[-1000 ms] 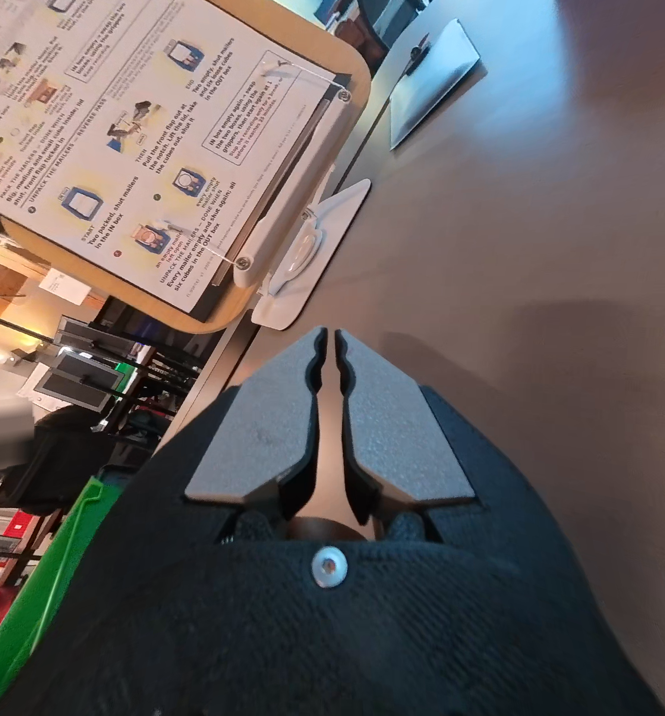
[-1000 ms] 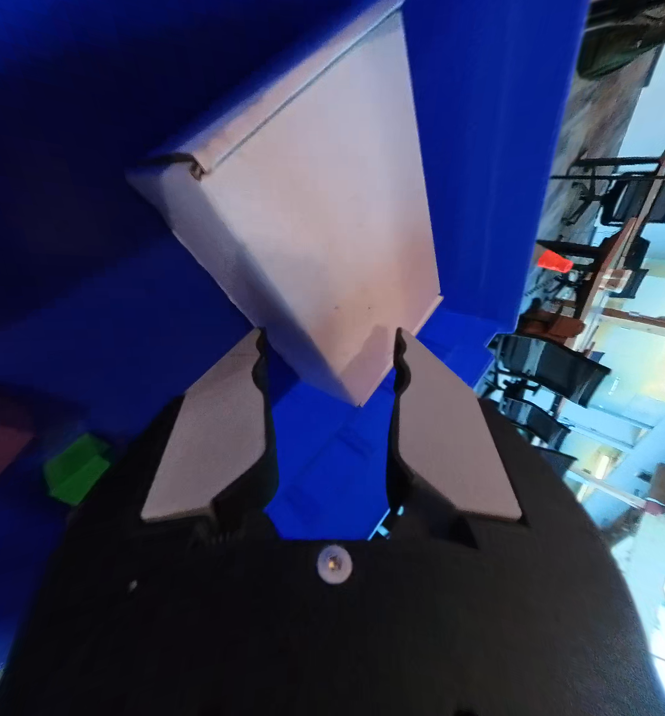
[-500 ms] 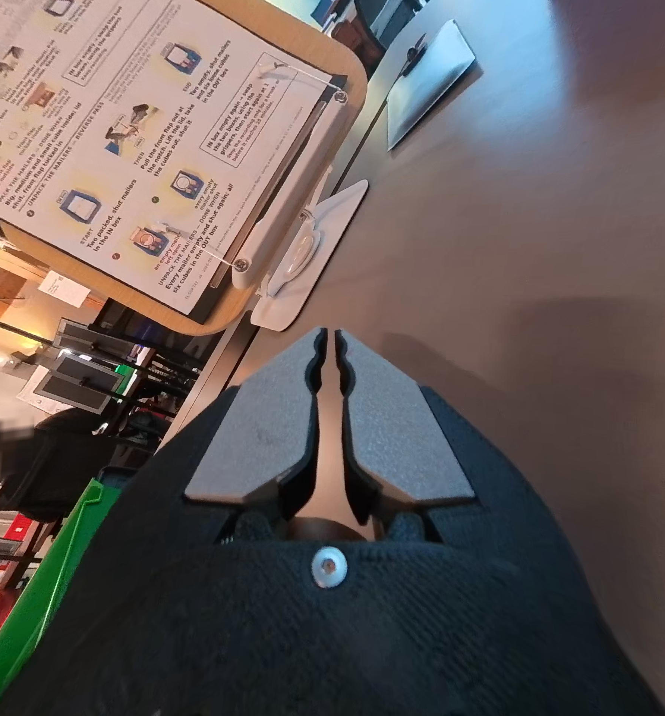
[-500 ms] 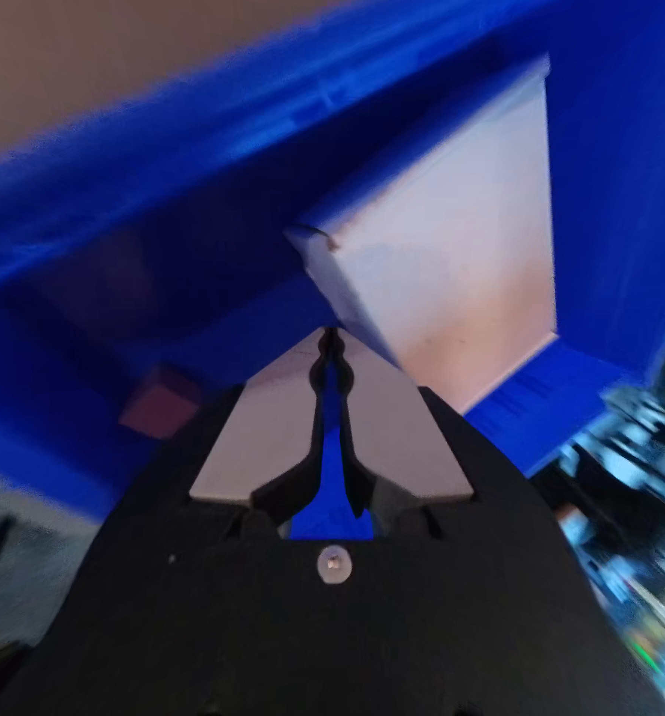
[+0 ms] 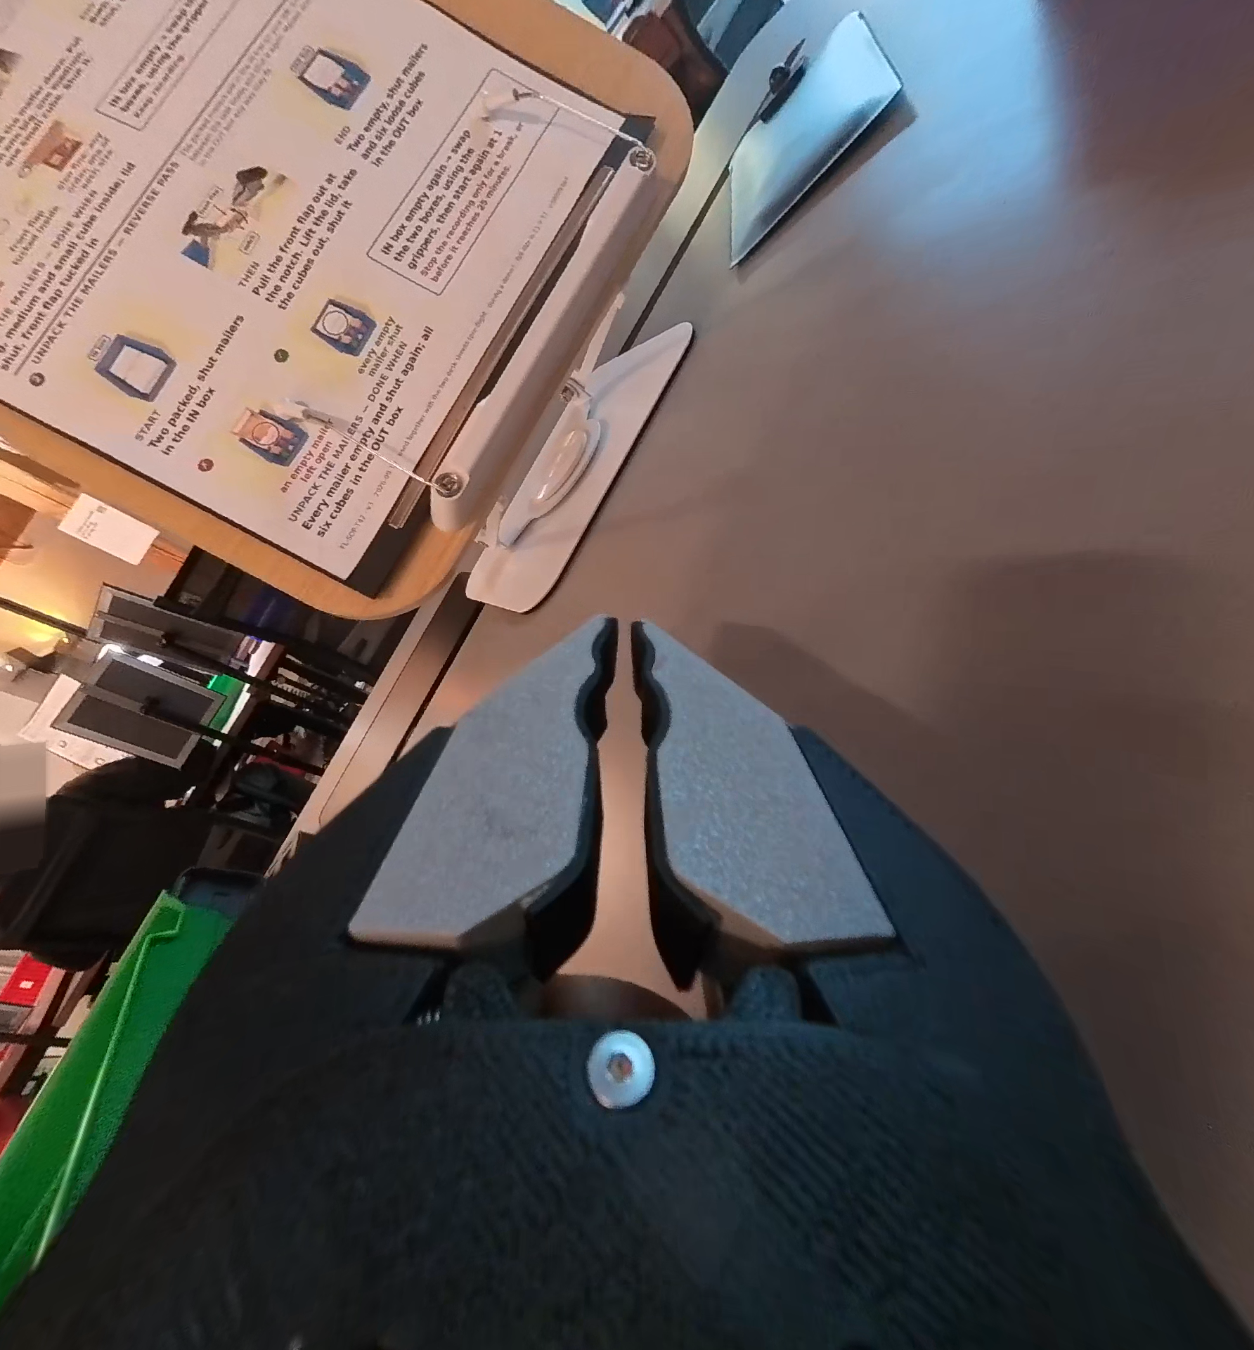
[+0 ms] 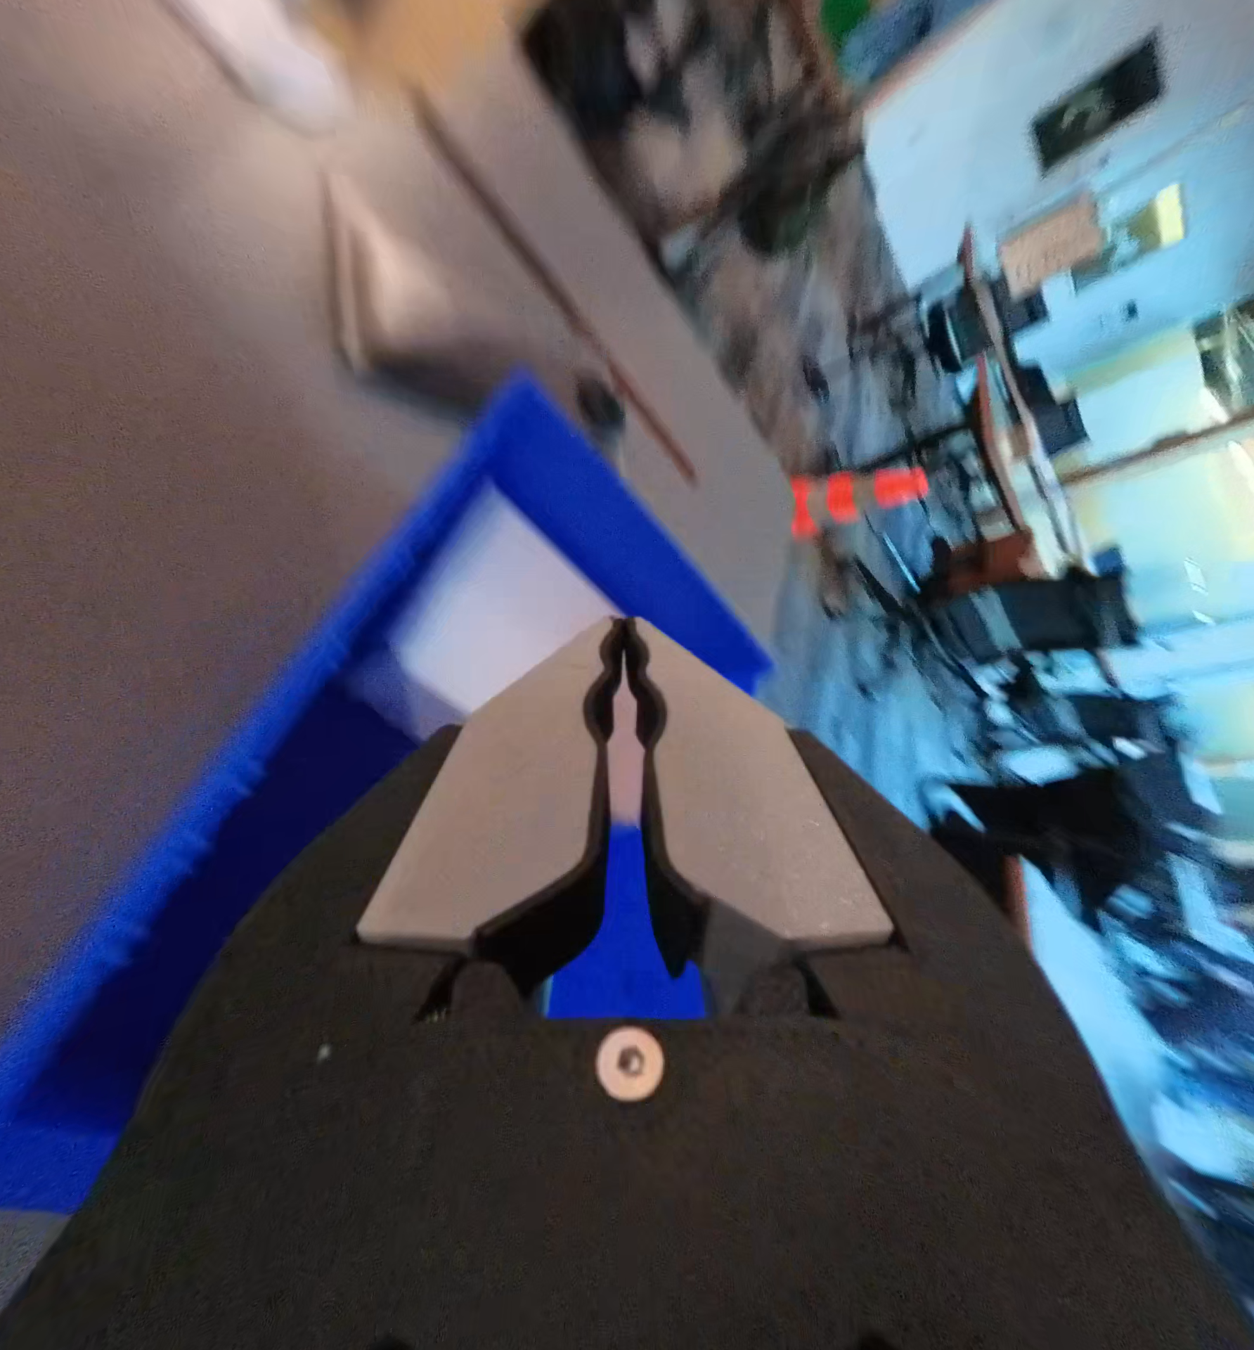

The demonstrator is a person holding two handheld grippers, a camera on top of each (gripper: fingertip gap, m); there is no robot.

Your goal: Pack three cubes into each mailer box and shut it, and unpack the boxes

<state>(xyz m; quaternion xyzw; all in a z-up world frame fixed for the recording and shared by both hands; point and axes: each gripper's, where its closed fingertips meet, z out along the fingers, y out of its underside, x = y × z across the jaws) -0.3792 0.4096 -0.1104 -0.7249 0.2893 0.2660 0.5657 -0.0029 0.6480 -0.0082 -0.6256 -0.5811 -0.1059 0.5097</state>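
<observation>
In the right wrist view, my right gripper [image 6: 625,621] is shut and empty, held above a blue bin [image 6: 595,504]. A white mailer box [image 6: 492,621] lies inside the bin at its far corner, lid shut, partly hidden behind my fingers. The picture is blurred by motion. No cubes show in it. In the left wrist view, my left gripper [image 5: 624,623] is nearly shut with a thin slit between the tips. It is empty and hovers low over the brown table [image 5: 974,438].
A printed instruction sheet on a wooden board [image 5: 259,241] stands on a white stand [image 5: 573,460] at the table's far edge. A grey clipboard [image 5: 814,139] lies farther back. A green bin's rim [image 5: 98,1096] shows at the lower left. The grippers' ends are close to 45 cm from one another.
My right gripper went from open around the mailer box corner to shut, then pulled up and back out of the blue bin. The left gripper has stayed almost still.
</observation>
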